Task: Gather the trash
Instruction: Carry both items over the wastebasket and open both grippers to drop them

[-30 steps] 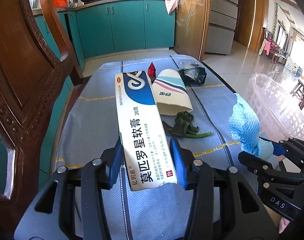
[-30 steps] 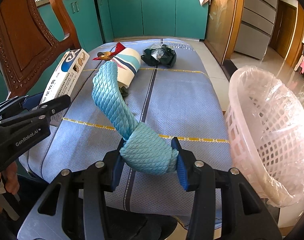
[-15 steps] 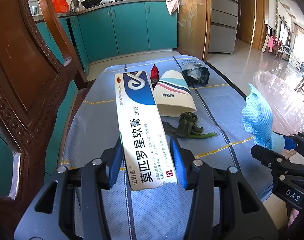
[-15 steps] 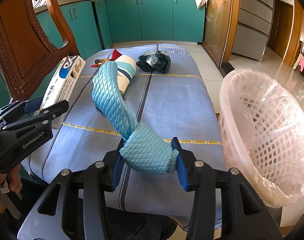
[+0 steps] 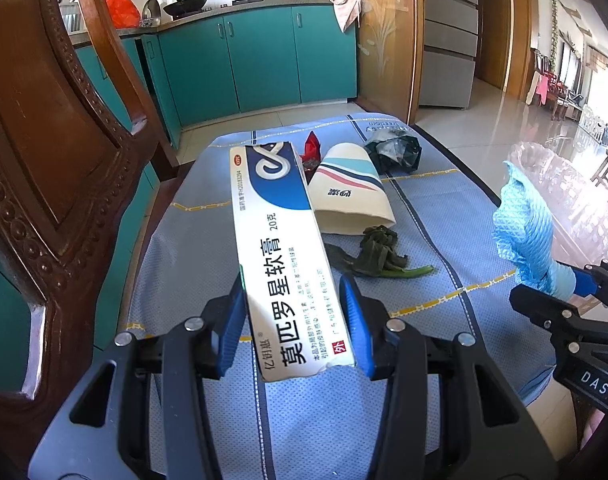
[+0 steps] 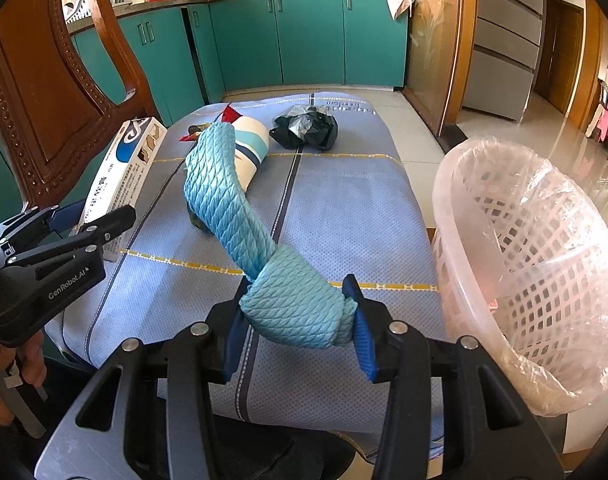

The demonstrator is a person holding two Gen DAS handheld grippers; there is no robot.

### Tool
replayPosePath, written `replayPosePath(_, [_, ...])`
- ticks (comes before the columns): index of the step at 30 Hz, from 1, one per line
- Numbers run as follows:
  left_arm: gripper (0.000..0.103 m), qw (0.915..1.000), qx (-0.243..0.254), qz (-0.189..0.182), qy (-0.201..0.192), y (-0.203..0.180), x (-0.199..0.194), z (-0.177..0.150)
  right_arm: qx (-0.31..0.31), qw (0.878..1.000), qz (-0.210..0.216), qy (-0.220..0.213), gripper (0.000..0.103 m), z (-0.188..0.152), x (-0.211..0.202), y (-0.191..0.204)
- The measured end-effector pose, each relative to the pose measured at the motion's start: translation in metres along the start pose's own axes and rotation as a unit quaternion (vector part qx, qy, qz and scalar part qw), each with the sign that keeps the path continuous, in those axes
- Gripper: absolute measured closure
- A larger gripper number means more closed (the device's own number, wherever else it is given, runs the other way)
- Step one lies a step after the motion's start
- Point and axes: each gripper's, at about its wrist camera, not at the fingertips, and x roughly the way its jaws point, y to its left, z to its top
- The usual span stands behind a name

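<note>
My left gripper is shut on a long white and blue ointment box, held above the blue table cloth; the box also shows in the right wrist view. My right gripper is shut on a blue foam net sleeve, also seen at the right of the left wrist view. A flattened paper cup, wilted green leaves, a red wrapper and a dark crumpled bag lie on the table. A pink lined trash basket stands to the right.
A carved wooden chair back rises close on the left. Teal kitchen cabinets stand behind the table. A tiled floor opens to the right beyond the basket.
Both grippers have risen and drawn back a little with their loads. The right gripper has shifted slightly toward the basket.
</note>
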Motion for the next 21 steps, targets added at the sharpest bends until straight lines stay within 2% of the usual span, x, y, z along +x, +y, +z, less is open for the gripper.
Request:
replayPosePath(5, [0.056,0.9998,-0.002,0.009,-0.018,0.002,-0.01,-0.002,-0.002,1.0,0.009,-0.014,0.058,0.005,-0.009,0.001])
replayPosePath(13, [0.056,0.9969,-0.024,0.038,-0.064,0.002,-0.058,0.006,-0.005,0.997,0.022,-0.077,0.058,0.022,-0.056,-0.015])
replayPosePath(17, [0.056,0.9958,-0.024,0.036,-0.08,-0.01,-0.074,0.014,0.014,0.995,0.03,-0.093,0.058,0.025,-0.069,-0.035])
replayPosePath(21, [0.056,0.9966,-0.022,0.021,-0.077,-0.03,-0.076,0.021,0.028,0.994,0.031,-0.101,0.058,0.024,-0.074,-0.055])
